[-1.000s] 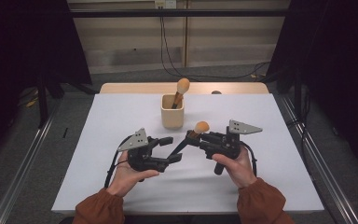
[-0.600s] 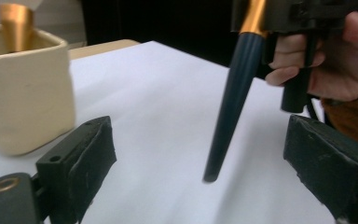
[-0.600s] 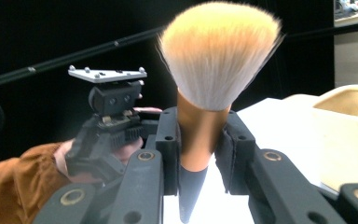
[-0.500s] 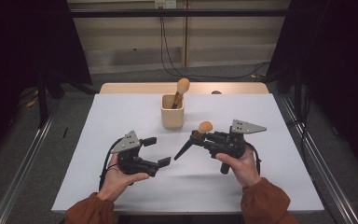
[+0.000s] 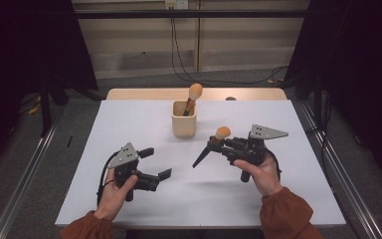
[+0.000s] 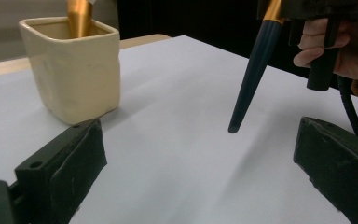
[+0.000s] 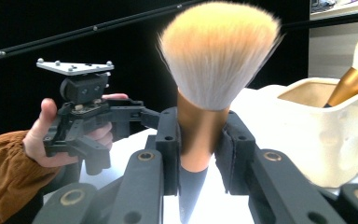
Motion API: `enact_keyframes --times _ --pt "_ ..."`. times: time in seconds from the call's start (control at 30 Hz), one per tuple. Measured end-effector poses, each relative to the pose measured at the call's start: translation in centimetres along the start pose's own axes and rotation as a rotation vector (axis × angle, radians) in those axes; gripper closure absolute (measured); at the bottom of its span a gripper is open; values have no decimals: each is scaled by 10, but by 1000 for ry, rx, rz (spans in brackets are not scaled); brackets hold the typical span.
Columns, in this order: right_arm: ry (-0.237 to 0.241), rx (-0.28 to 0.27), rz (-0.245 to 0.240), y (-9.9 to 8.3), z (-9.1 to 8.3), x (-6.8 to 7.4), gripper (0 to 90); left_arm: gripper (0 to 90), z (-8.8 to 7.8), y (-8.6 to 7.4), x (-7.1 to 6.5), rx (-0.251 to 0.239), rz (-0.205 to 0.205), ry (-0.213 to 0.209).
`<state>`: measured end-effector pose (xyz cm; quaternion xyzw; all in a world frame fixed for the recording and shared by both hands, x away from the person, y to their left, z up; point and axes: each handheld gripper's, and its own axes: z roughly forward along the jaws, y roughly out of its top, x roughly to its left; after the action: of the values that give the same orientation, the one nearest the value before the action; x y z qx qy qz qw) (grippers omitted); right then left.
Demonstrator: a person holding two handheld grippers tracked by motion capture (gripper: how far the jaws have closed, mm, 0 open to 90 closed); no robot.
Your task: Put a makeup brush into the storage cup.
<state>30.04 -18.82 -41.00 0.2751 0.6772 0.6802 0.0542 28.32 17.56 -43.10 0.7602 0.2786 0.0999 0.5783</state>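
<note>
right gripper (image 5: pixel 218 144) clamped on the makeup brush (image 5: pixel 214 142); left gripper (image 5: pixel 155 163), at its 8 o'clock, just opened wide, holding nothing.

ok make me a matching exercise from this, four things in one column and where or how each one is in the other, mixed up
Things
1. left gripper
2. right gripper
3. cream cup
4. brush in the cup

States
A. stands on the white table, near the far edge
B. shut on the gold collar of a makeup brush
C. leans with its bristles up, above the rim
D. open, with nothing between its jaws, which have just been opening

Pairs: 1-D, 2-B, 3-A, 4-C
</note>
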Motion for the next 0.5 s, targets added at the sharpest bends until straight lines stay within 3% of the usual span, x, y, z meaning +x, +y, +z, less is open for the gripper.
enact_keyframes --times 0.1,0.3,0.5 --pt "-14 -1 4 1 -1 -3 729 21 -6 -5 2 -1 -12 40" --pt "-46 2 -9 9 -2 -8 729 20 -18 -15 8 -9 -39 66" --pt "-65 -1 -22 18 -2 -13 729 20 -28 -21 9 -17 -35 83"
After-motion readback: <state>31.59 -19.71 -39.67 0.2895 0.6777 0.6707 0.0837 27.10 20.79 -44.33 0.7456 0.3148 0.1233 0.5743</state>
